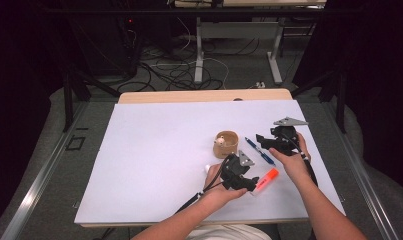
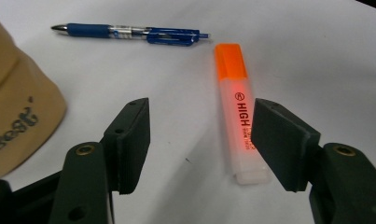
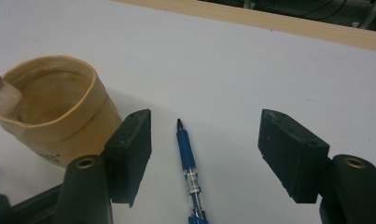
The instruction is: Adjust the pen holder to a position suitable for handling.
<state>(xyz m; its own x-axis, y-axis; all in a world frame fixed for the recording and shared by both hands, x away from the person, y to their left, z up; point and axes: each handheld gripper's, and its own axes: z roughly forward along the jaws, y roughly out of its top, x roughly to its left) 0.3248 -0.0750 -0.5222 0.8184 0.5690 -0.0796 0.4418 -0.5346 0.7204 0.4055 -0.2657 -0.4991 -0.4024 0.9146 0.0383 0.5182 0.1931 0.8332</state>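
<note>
Two tools, one in each hand, work over one white-covered table [image 1: 154,165]; on it lie one orange highlighter [image 2: 237,109], one blue pen [image 3: 189,175] and one tan pouch [image 3: 50,112]. Left tool [image 2: 202,142] is spread wide, its flat black pads matte and blocky, gripping nothing; the highlighter lies on the table just ahead of its right-hand jaw, a squared translucent barrel glowing orange, with an opaque orange cap at the far end and dark print along its side. Right tool [image 3: 204,154] is likewise spread, empty; the pen lies on the table between its jaws, slim, glossy blue with a clear middle section and a dark tip pointing away. Pouch stands upright beside that tool's left-hand jaw, soft and round-mouthed with a rolled rim and dark lettering low on its side; something pale pokes from its opening.
</note>
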